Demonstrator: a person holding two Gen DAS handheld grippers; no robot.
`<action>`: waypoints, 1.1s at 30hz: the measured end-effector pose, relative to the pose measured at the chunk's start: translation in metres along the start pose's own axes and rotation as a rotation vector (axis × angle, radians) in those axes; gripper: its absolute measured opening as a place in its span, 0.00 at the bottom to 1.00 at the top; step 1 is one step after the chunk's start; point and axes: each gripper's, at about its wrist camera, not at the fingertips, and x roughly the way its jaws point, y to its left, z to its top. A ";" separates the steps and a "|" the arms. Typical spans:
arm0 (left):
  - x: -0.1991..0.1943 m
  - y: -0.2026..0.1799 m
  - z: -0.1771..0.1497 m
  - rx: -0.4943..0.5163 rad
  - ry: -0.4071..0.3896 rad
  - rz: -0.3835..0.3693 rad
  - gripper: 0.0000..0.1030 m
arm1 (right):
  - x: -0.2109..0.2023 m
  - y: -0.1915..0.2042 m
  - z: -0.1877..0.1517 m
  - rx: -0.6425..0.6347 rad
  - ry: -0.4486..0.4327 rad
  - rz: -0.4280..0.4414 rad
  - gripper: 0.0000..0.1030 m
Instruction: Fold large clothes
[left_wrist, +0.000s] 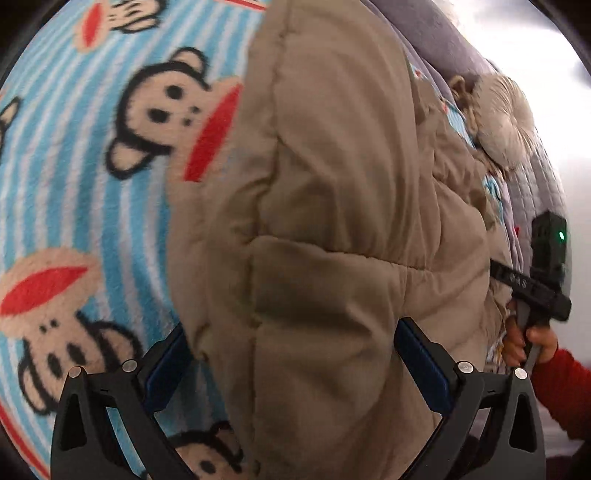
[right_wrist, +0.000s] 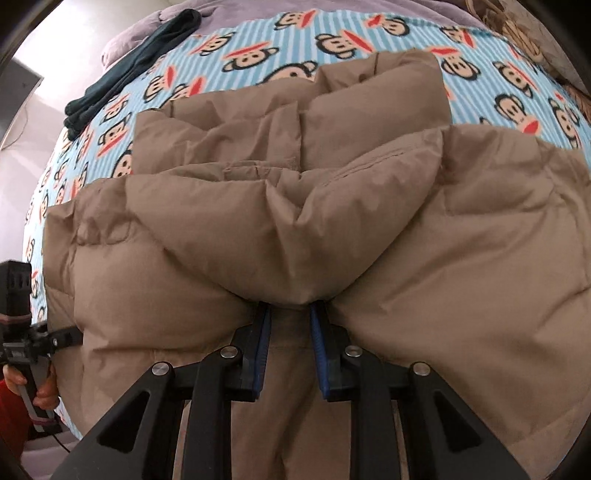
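A tan puffer jacket lies on a blue striped monkey-print blanket, partly folded over itself. My right gripper is shut on a bunched fold of the jacket near its near edge. In the left wrist view the jacket fills the middle and its fur-trimmed hood lies at the far right. My left gripper stands wide open with the jacket's edge between its fingers, not pinched. The right gripper's body shows at the right of that view, the left one's at the left of the right wrist view.
The monkey blanket covers a bed. A dark green garment lies on it at the far left. A purple quilt runs along the far edge. A patterned brown cushion sits at the far right.
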 end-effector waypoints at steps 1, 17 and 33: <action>0.001 -0.003 0.001 0.010 0.005 -0.007 0.96 | 0.001 -0.001 0.000 0.010 0.001 0.003 0.23; -0.049 -0.194 -0.007 0.117 -0.099 -0.237 0.26 | 0.008 -0.027 0.001 0.074 0.042 0.107 0.23; -0.022 -0.282 -0.011 0.050 -0.165 -0.012 0.26 | -0.026 -0.075 0.014 0.096 0.137 0.290 0.27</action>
